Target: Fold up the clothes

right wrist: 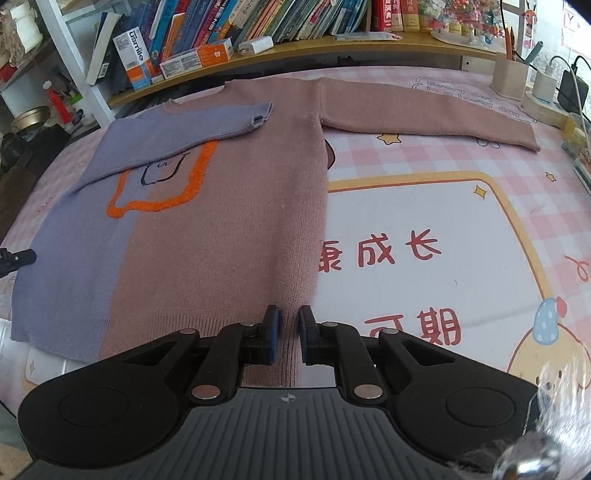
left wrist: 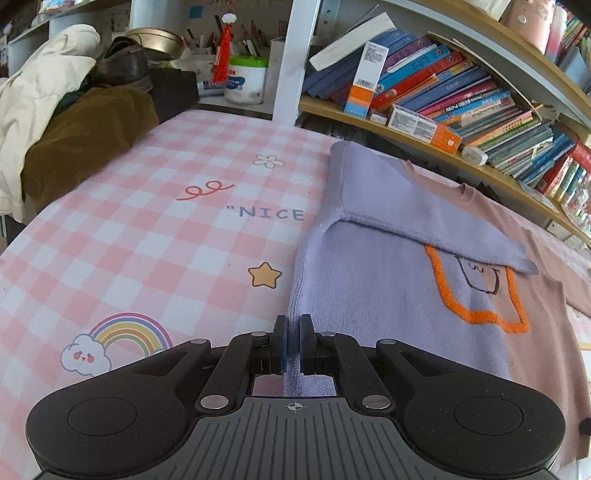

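A knit sweater [left wrist: 388, 295] [right wrist: 221, 221], half lilac and half dusty pink with an orange outline on the chest, lies flat on the pink checked cover [left wrist: 147, 221]. Its lilac sleeve [left wrist: 424, 221] [right wrist: 184, 129] is folded across the chest. The pink sleeve [right wrist: 424, 118] stretches straight out to the right. My left gripper [left wrist: 293, 332] is shut on the lilac side edge near the hem. At the pink bottom corner, my right gripper [right wrist: 289, 325] holds the hem fabric between its fingers. A black tip of the left gripper [right wrist: 18, 256] shows at the far left of the right wrist view.
A bookshelf [left wrist: 461, 92] [right wrist: 258, 22] full of books and boxes runs along the far side. A heap of cream and brown clothes [left wrist: 74, 129] with a shoe sits at the back left. A white tub [left wrist: 245, 81] stands beside it. A pen holder [right wrist: 511, 75] and chargers [right wrist: 572, 92] stand at the back right.
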